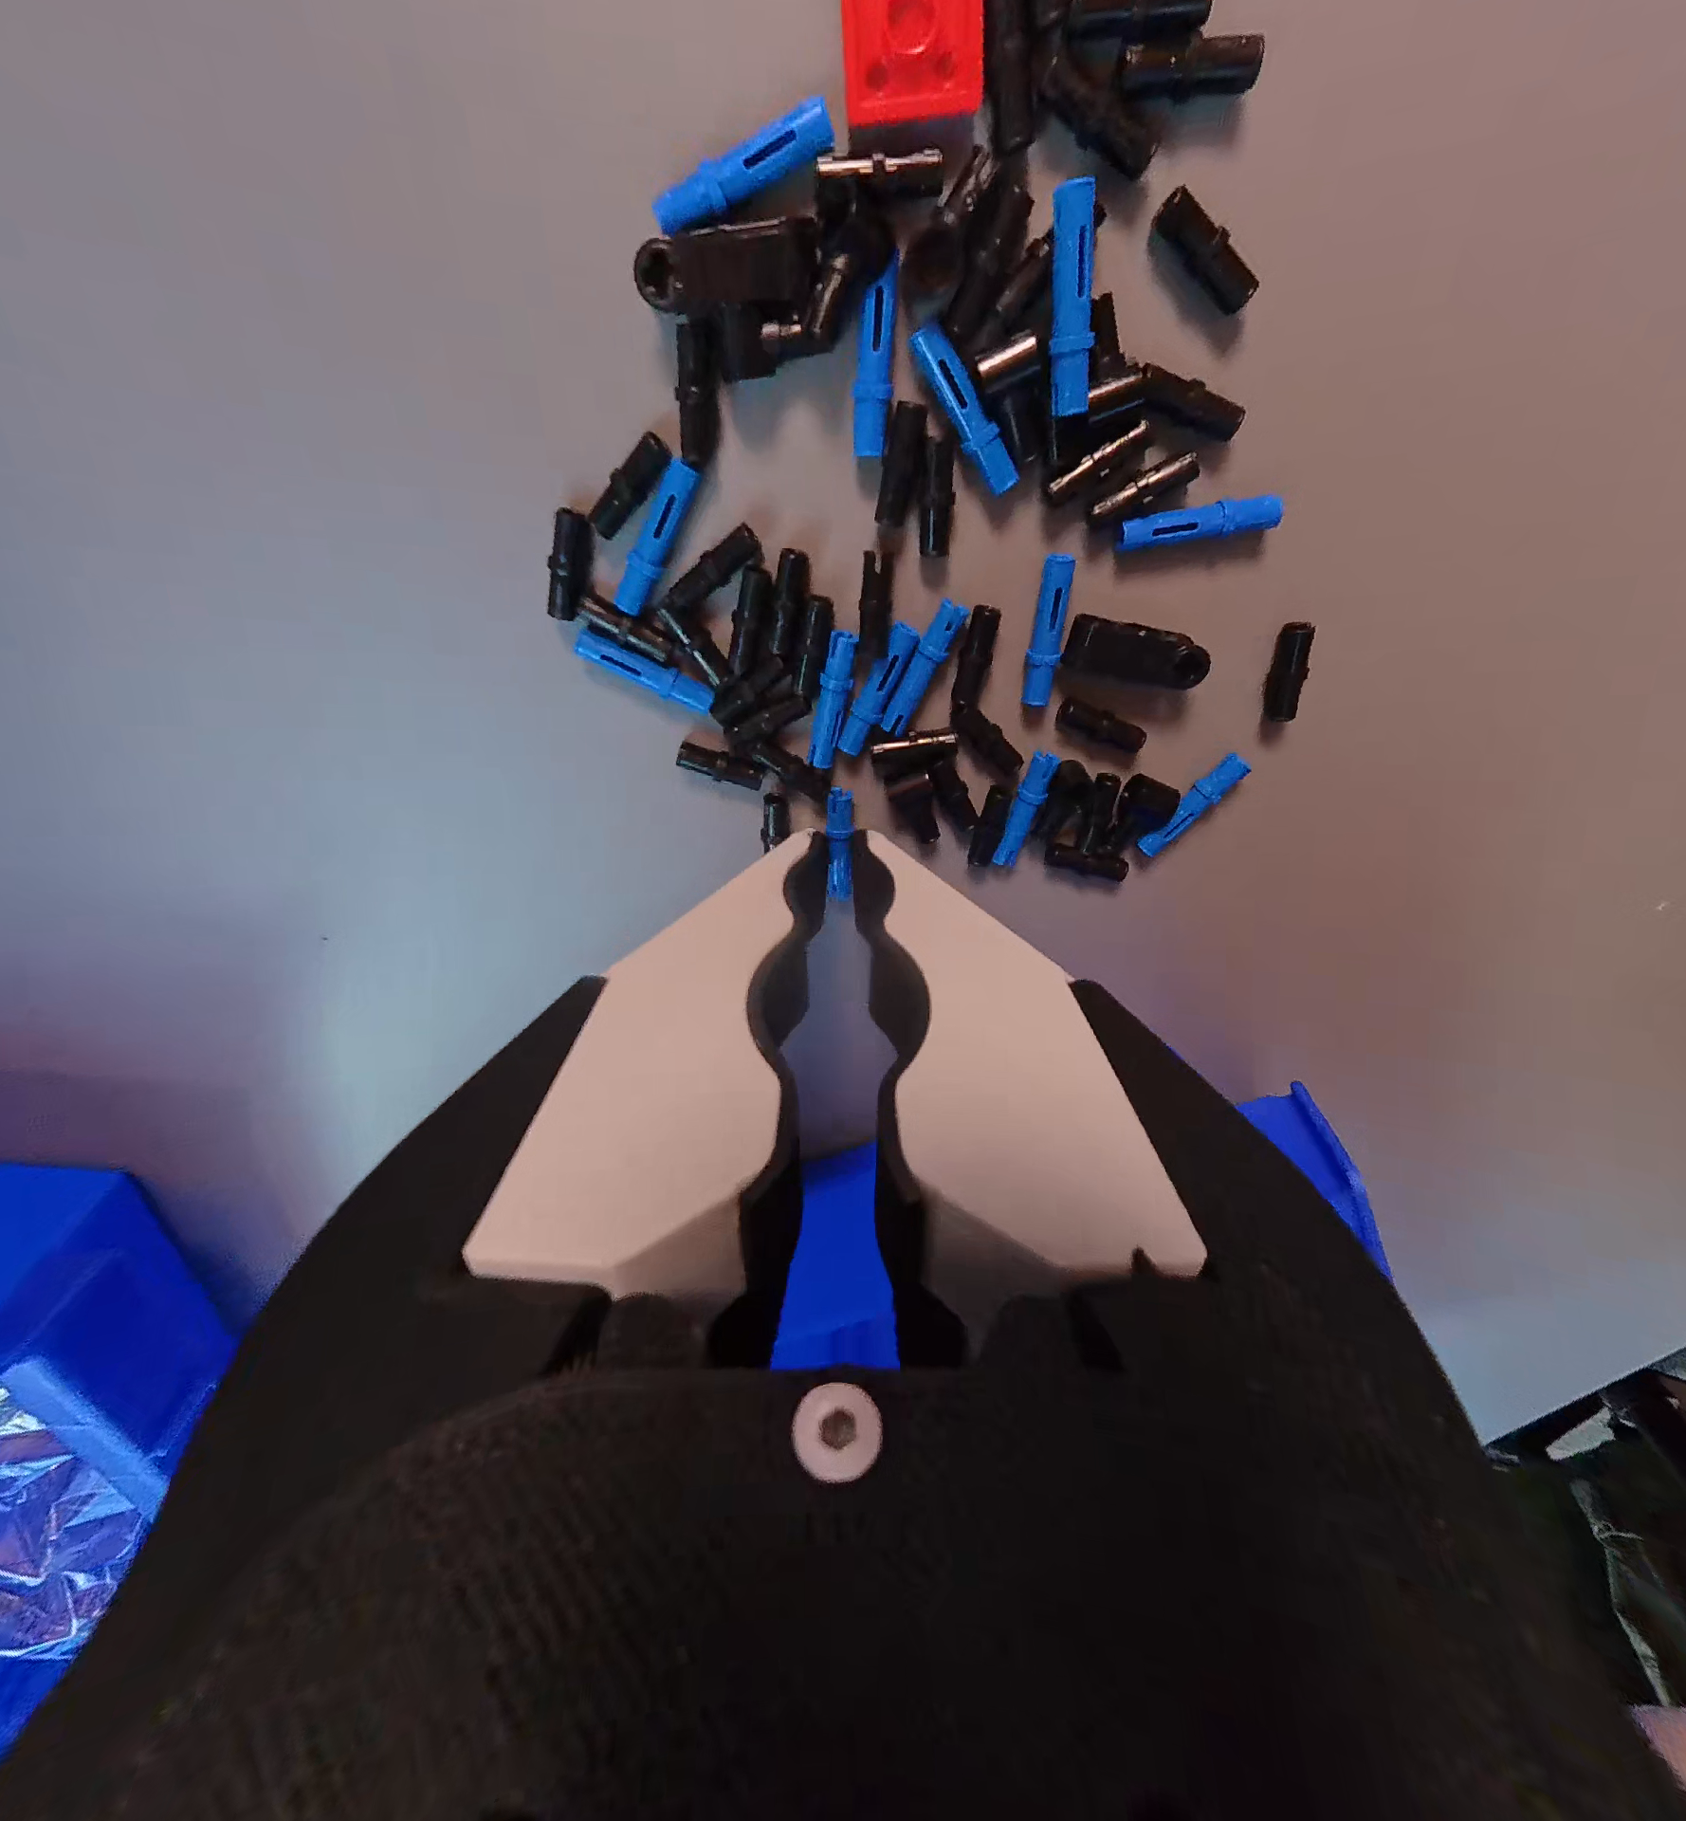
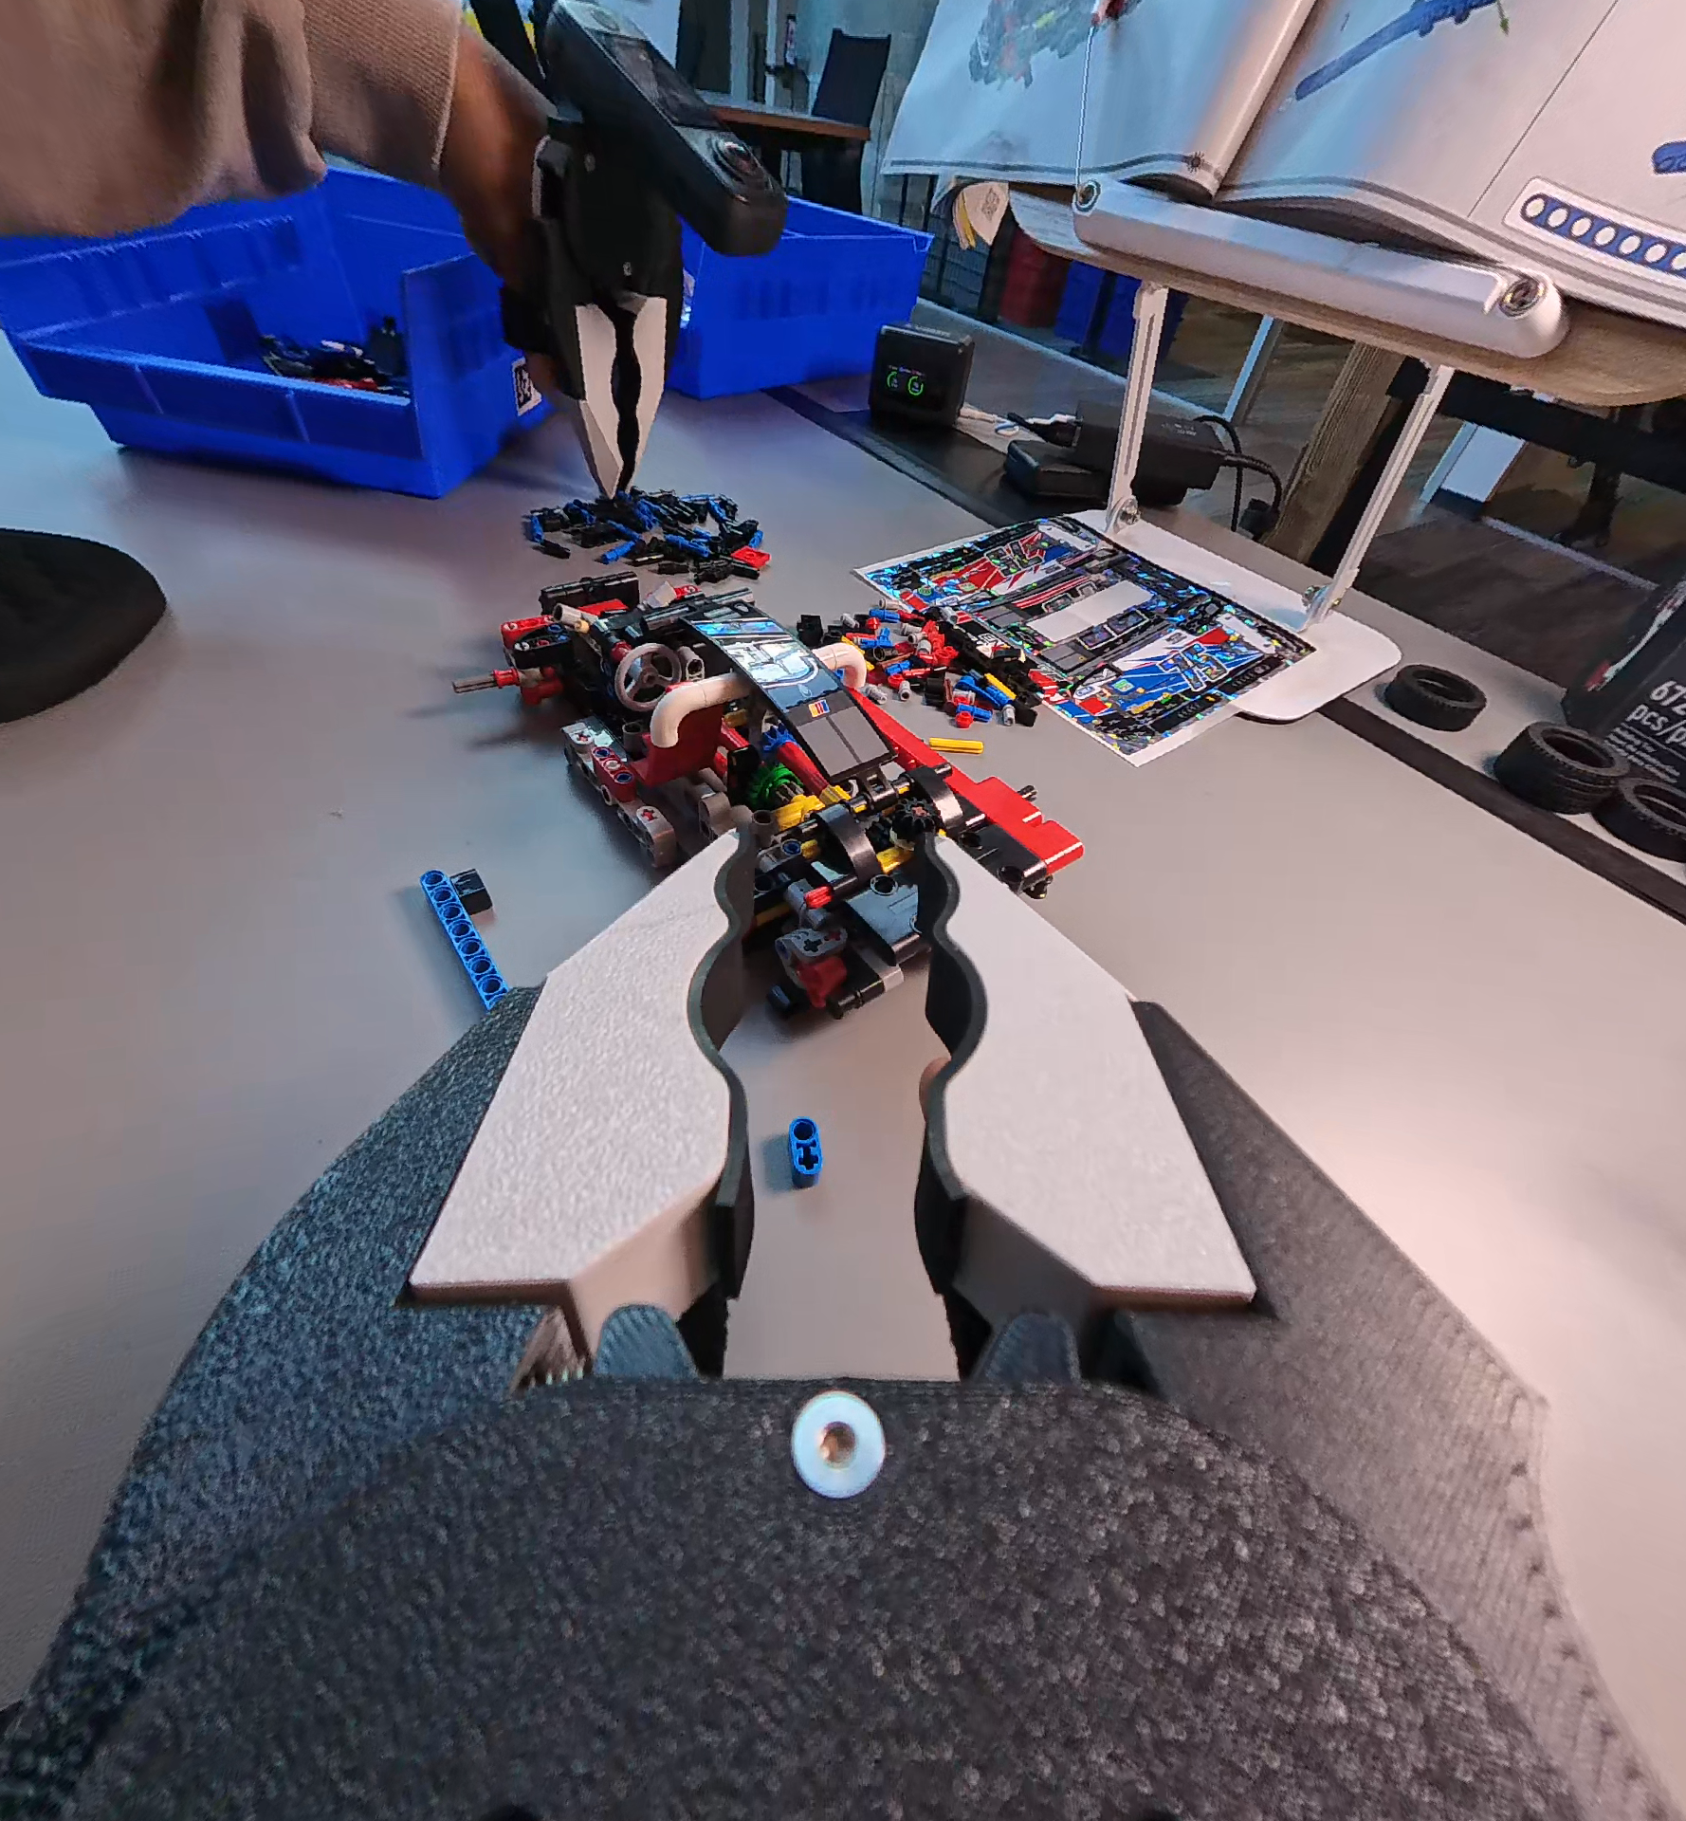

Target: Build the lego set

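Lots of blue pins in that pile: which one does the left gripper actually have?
The small blue pin pinched between the left gripper fingertips, at the near edge of the pile. It alone stands end-on between the fingers; the other blue pins lie flat on the grey table.

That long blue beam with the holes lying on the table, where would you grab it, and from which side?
Grip the long blue beam across its narrow width near mid-length, coming straight down from above. It lies flat and thin, and a small black piece sits against its far end, so the middle looks freer.
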### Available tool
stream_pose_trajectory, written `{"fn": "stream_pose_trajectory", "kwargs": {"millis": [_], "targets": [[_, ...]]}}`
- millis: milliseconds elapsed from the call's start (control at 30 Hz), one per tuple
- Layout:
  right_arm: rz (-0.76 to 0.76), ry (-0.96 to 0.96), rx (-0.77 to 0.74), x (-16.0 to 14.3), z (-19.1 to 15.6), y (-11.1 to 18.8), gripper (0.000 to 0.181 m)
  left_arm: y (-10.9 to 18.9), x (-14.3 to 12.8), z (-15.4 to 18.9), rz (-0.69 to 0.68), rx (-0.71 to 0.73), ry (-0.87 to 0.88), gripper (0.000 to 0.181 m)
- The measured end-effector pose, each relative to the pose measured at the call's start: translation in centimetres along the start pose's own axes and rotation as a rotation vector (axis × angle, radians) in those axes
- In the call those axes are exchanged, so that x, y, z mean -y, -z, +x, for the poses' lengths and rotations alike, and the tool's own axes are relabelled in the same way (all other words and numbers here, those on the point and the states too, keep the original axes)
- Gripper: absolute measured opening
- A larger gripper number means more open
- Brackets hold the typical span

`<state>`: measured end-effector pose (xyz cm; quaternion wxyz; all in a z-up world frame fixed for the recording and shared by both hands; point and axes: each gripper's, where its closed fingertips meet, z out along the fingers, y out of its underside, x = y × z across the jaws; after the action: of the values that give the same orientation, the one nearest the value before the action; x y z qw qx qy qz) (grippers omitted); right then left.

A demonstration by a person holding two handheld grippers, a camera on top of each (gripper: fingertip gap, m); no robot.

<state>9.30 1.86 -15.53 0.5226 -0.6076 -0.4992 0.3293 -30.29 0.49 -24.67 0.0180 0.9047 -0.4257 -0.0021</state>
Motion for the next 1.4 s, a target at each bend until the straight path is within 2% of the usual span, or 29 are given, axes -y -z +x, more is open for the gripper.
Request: {"fn": "stream_pose_trajectory", "kwargs": {"millis": [100, 167, 267, 333, 467, 600, 767, 967, 1033, 1267, 1333, 1400], "targets": [[0.010, 0.011, 0.002, 0.4, -0.1, 0.0, 0.030, 0.7, 0.5, 0.8, 0.041, -0.013, -0.027, 0.003], [0.022, 0.021, 0.028, 1.1, -0.6, -0.1, 0.030, 2.9, 2.8, 2.5, 0.188, -0.074, -0.031, 0.002], [0.052, 0.075, 0.126, 2.8, -2.7, -0.9, 0.028, 7.8, 7.8, 8.0, 0.476, -0.238, -0.121, 0.002], [0.055, 0.129, 0.208, 3.7, -4.6, -1.8, 0.025, 9.9, 10.6, 12.6, 0.578, -0.340, -0.214, 0.003], [0.034, 0.249, 0.338, 4.9, -8.7, -4.2, 0.017, 10.8, 14.8, 21.0, 0.630, -0.494, -0.395, 0.003], [-0.020, 0.381, 0.392, 4.7, -11.4, -5.9, 0.019, 10.0, 17.7, 25.8, 0.614, -0.557, -0.499, 0.003], [-0.066, 0.430, 0.405, 3.8, -11.8, -5.2, 0.003, 9.3, 18.5, 27.0, 0.592, -0.576, -0.521, 0.003], [-0.039, 0.406, 0.423, 4.1, -12.5, -4.4, 0.001, 9.7, 18.3, 28.0, 0.603, -0.598, -0.536, 0.002], [-0.024, 0.399, 0.432, 4.4, -12.7, -4.2, 0.007, 10.1, 18.2, 28.0, 0.617, -0.609, -0.526, 0.002], [-0.022, 0.413, 0.450, 4.7, -13.2, -4.0, 0.001, 10.6, 17.6, 28.3, 0.631, -0.613, -0.516, 0.003], [-0.015, 0.394, 0.432, 5.0, -12.9, -3.8, 0.001, 11.1, 17.5, 27.7, 0.654, -0.600, -0.486, 0.003], [-0.056, 0.384, 0.401, 4.2, -11.8, -3.0, 0.001, 11.3, 16.9, 25.0, 0.665, -0.475, -0.452, 0.017]]}}
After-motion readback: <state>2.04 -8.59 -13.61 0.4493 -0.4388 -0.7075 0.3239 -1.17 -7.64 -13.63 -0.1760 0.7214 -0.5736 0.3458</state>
